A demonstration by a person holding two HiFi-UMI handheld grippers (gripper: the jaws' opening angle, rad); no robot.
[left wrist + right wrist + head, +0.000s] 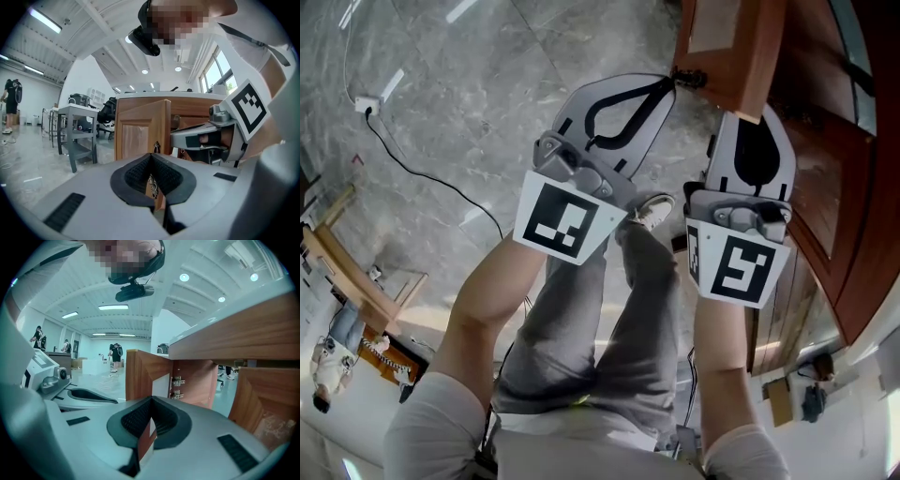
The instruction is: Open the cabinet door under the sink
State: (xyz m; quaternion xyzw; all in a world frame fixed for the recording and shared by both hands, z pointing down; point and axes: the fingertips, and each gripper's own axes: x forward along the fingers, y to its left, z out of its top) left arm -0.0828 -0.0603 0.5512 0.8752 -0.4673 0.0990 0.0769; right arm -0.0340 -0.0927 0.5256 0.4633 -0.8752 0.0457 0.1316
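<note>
The cabinet door [727, 42] under the countertop [234, 329] stands swung out from the wooden cabinet, and both grippers are on it. The left gripper [151, 157] has its jaws closed on the door's dark ornate metal pull handle [151, 184], which hangs between the ribbed black pads [136, 173] on the panelled front face, close to the door's free edge. The right gripper [151, 401], just beside the left one, has its jaws pinched on the edge of the same door, so that the slab's brown outer face and pale inner face both show between the pads. Behind the open door, the part of the cabinet's inside that shows is a bare wooden side wall carrying two metal hinges [176, 380]. The rest of the inside is hidden by the door and the gripper, so what it holds cannot be made out. To the right, a second wooden door [262, 394] hangs under the same countertop. From the head view, the person's legs in grey trousers [628, 309] stretch toward the cabinet across a grey marbled floor [469, 94].
</note>
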